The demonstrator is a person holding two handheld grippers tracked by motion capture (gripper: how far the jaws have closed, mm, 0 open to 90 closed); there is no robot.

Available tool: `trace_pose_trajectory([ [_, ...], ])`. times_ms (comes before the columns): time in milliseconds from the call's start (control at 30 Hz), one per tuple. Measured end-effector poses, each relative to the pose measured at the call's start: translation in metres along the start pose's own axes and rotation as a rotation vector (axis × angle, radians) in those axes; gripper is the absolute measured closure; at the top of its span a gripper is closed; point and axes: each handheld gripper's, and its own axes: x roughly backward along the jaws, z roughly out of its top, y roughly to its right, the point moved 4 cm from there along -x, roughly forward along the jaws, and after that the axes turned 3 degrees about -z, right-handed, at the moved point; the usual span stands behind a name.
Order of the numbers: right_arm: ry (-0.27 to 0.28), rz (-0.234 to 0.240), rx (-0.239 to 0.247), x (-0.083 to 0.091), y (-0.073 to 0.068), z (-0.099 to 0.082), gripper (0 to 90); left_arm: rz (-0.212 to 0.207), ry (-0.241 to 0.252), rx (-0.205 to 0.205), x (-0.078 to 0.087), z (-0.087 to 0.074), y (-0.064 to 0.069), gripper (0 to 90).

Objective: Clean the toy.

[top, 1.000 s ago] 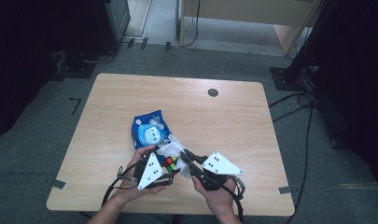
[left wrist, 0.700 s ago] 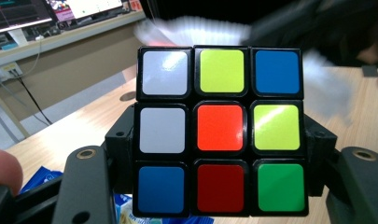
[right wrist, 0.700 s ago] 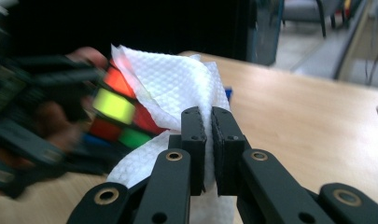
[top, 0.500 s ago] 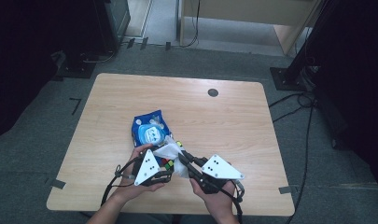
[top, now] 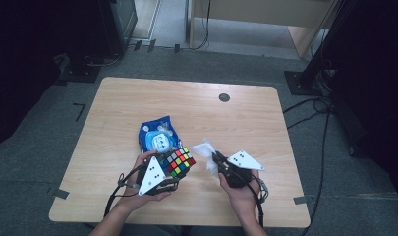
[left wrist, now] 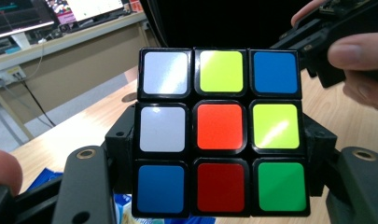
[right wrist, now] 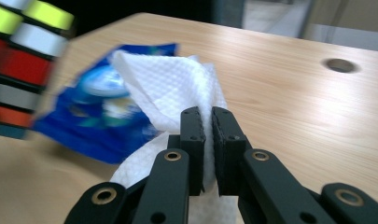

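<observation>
A: Why is the puzzle cube (top: 177,162) held up, low and centre in the high view?

B: The left gripper (top: 173,169) clamps its sides, leaving faces free for wiping. The right gripper (right wrist: 208,122), nearly closed, pinches a white wipe (right wrist: 170,91) beside it, near the blue wipe pack (top: 158,136).

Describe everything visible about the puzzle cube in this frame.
The puzzle cube is a black-framed three-by-three with glossy stickers, scrambled: the face toward the left gripper view reads white, yellow, blue; white, orange, yellow; blue, red, green. It is clamped between the jaws of the left gripper and held tilted above the table, beside a blue packet.
</observation>
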Motion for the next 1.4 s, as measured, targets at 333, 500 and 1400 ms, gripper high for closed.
trace_pose_trajectory([
  [333,-0.101,-0.172,-0.022,-0.01,0.046,-0.028,83.9,-0.002,-0.018,0.016,-0.003,-0.004,-0.002,34.1],
  [500,-0.116,-0.173,-0.017,-0.013,0.048,-0.031,80.3,-0.002,-0.015,0.016,-0.003,-0.004,-0.002,34.0],
  [1400,0.017,0.141,-0.182,0.025,-0.046,0.035,34.1,-0.007,-0.024,0.015,-0.007,-0.007,0.001,34.0],
])
